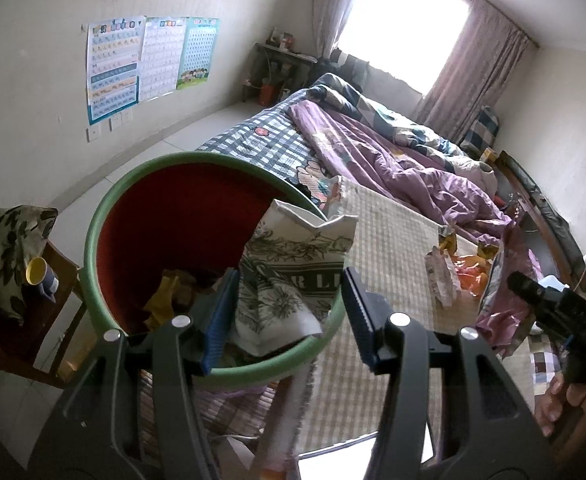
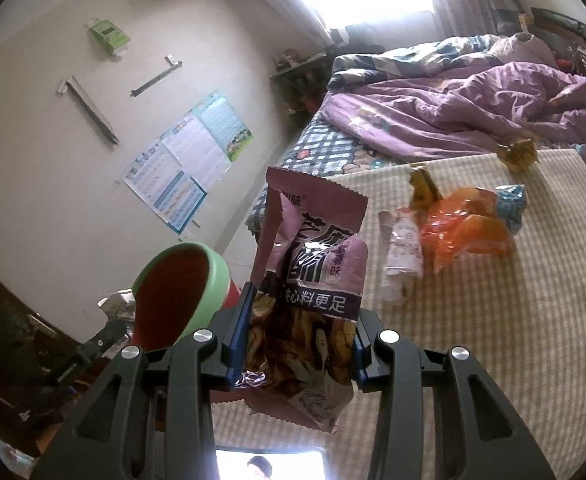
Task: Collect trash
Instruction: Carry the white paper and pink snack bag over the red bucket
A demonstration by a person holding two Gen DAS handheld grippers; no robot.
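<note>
My left gripper [image 1: 289, 292] is open over the near rim of a green bin with a red inside [image 1: 105, 216]. A white bag with a floral print [image 1: 289, 276] lies between its fingers and rests in the bin against the rim, with yellow wrappers [image 1: 165, 296] beneath. My right gripper [image 2: 299, 320] is shut on a purple snack bag [image 2: 313, 264] and holds it above the woven mat [image 2: 493, 320]. The bin shows to its left in the right wrist view [image 2: 213, 276]. Loose trash lies on the mat: an orange wrapper [image 2: 469, 232], a white wrapper [image 2: 405, 252], yellow wrappers [image 2: 421, 184] and a blue one [image 2: 513, 200].
A purple quilt [image 1: 393, 148] covers the far part of the bed. A wooden chair [image 1: 25, 320] with a patterned cushion and a yellow cup [image 1: 37, 272] stands left of the bin. Posters [image 1: 141, 56] hang on the wall. The other gripper and hand show at the right [image 1: 553, 304].
</note>
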